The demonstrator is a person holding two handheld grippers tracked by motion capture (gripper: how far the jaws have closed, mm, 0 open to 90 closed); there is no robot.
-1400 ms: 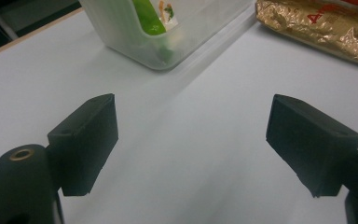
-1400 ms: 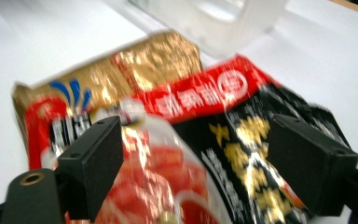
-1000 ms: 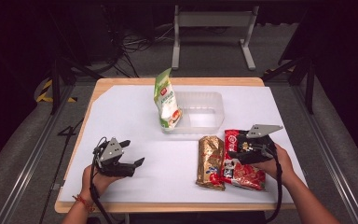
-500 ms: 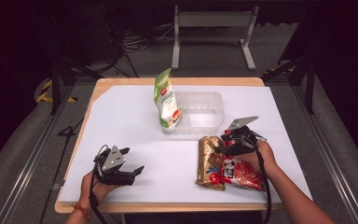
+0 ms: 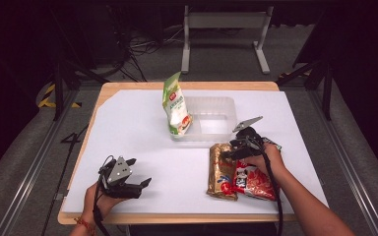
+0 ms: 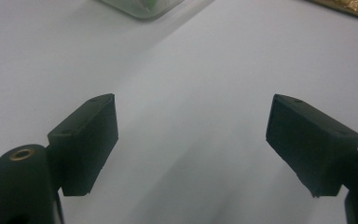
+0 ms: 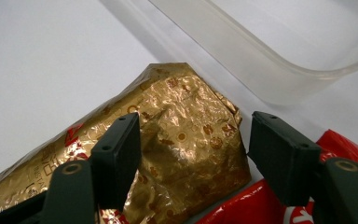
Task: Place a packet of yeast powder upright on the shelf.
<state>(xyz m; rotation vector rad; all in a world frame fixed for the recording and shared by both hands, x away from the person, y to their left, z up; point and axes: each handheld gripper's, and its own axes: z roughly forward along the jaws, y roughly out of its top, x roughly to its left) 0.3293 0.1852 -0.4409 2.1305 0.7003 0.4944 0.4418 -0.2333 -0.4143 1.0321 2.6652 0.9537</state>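
Since a second ago the right gripper [image 5: 230,151] has slid left off the red snack packet [image 5: 254,181] to the far end of the gold foil packet [image 7: 177,140], jaws spread and straddling its crumpled top. Closing squarely on that far edge, clear of the red packet touching it, should give a clean lift toward the clear plastic tray [image 5: 226,133] just beyond. Near left, the left gripper [image 5: 146,183] rests open over the white tabletop [image 5: 128,128], a green-and-white pouch [image 5: 175,105] leaning in the tray and dark floor around.

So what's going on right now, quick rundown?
Right gripper open, jaws astride gold packet. Left gripper open, idle over the table. Red packet alongside; clear tray just beyond.
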